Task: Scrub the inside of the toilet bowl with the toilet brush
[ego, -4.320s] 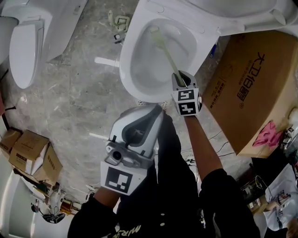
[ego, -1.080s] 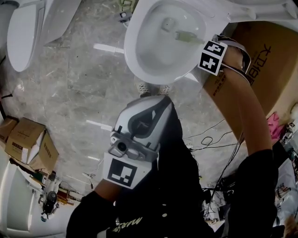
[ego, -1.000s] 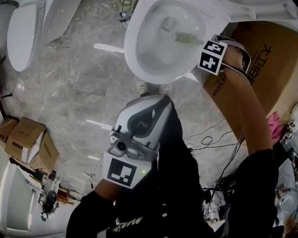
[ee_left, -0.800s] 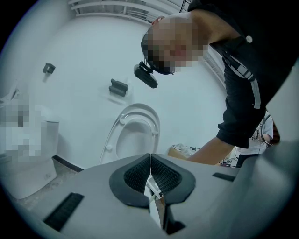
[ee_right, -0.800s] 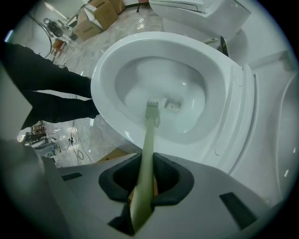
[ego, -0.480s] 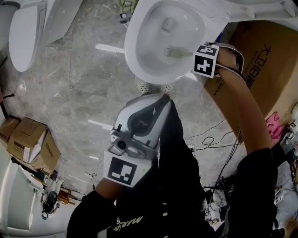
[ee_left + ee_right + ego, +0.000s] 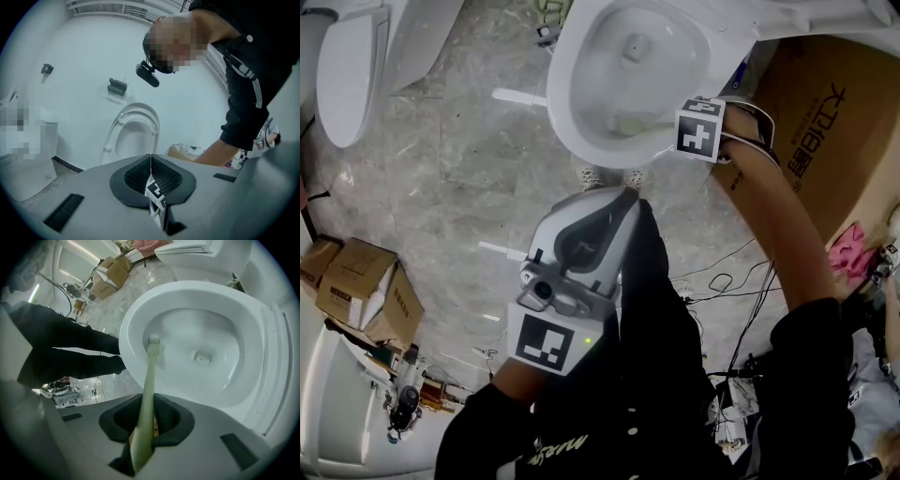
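grippers 2: left gripper (image 7: 151,158), right gripper (image 7: 150,401) | brush (image 7: 149,366) 1 | toilets at least 2: open toilet (image 7: 561,112), shut toilet (image 7: 342,80) | boxes 3: big box (image 7: 830,131), small box (image 7: 370,298), smaller box (image 7: 317,262) | pink rag (image 7: 851,246) 1

Swung the brush (image 7: 149,371) from the bowl's (image 7: 225,319) far side to its right wall, then swept it toward the near wall; shifted the right gripper (image 7: 145,420) round with it.

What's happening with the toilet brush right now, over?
Right hand-held gripper shut on toilet brush. Brush head against inside wall of toilet bowl. Left hand-held gripper shut, idle. Nothing blocking.
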Motion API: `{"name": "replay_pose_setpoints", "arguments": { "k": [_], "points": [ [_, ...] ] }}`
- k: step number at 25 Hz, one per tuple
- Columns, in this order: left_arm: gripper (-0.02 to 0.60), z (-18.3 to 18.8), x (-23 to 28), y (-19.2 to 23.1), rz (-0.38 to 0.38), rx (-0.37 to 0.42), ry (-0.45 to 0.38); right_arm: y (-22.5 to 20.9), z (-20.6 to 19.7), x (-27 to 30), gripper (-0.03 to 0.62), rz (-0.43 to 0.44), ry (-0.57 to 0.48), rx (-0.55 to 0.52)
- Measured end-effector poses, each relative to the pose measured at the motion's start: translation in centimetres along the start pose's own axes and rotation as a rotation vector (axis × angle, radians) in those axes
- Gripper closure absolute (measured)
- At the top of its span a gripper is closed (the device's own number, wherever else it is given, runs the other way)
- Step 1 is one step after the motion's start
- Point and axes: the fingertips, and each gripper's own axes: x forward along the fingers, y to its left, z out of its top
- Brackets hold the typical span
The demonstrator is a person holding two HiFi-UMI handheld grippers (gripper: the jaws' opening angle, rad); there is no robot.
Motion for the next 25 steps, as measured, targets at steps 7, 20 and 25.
{"name": "replay_pose_setpoints", "arguments": {
  "k": [7, 20, 25],
  "points": [
    [0.555, 0.2, 0.3, -0.4, -0.009, 0.008, 0.0, 1.4, 2.6, 0.6, 0.508, 0.026, -0.118, 0.041],
    [0.555, -0.3, 0.5, -0.7, -0.009, 0.004, -0.005, 2.2, 6.0, 1.0, 0.508, 0.076, -0.4, 0.355],
    [0.555, -0.4, 0.2, -1.1, -0.006, -0.006, 0.001, 2.3, 7.2, 0.9, 0.508, 0.077, -0.513, 0.515]
  ]
}}
